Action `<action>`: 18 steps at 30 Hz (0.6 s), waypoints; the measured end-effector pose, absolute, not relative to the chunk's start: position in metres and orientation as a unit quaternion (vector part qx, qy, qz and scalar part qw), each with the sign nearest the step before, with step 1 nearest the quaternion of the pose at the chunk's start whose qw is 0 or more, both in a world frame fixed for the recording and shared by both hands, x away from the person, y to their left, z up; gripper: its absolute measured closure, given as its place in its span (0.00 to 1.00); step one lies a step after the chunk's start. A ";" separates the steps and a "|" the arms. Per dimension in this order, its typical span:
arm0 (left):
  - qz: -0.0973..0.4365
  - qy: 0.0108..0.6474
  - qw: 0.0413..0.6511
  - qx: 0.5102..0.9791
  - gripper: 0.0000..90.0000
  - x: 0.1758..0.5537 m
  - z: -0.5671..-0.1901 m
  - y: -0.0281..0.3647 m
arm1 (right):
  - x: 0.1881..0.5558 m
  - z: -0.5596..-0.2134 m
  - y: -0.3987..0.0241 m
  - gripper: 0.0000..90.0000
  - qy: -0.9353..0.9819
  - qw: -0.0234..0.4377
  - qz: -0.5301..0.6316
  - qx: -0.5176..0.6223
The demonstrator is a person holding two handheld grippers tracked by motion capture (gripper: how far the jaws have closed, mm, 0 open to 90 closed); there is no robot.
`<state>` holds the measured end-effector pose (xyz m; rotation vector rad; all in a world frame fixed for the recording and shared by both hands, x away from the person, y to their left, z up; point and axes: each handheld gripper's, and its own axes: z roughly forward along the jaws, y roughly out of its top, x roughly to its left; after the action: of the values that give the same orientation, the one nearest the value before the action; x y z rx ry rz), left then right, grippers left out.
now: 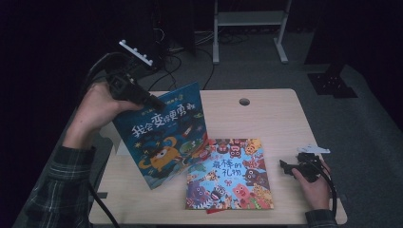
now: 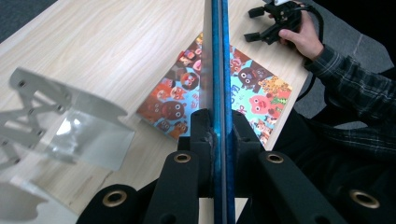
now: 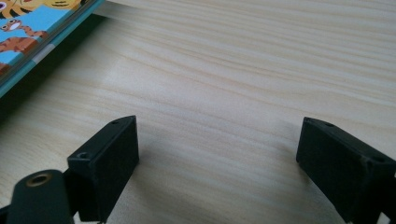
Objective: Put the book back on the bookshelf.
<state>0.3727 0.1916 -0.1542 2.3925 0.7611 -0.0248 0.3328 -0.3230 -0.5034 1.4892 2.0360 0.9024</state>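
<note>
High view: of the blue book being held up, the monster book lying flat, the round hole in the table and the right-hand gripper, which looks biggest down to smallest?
1. Blue book and monster book: alike; the blue one is lifted nearer the camera, so no ranking.
2. Right gripper.
3. Round hole.

The left gripper point(image 2: 216, 135) rises from six o'clock, its two black jaws clamped on the edge of a blue book point(image 2: 218, 70), seen edge-on running straight up to twelve o'clock. Beneath it a monster-covered book point(image 2: 254, 95) lies flat on the wooden table point(image 2: 107, 42). At nine o'clock stands a clear plastic stand point(image 2: 70, 126). At one o'clock a hand holds the right gripper point(image 2: 261, 23), jaws apart.
</note>
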 end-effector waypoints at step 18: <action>0.022 0.347 0.318 0.882 0.92 0.348 -0.145 0.271 | 0.334 -0.503 -0.324 0.13 0.737 0.230 0.327 0.545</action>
<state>0.3482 0.2714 -0.1450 2.3197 0.9136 0.0568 0.3338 -0.3239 -0.5034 1.4989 2.0275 0.8995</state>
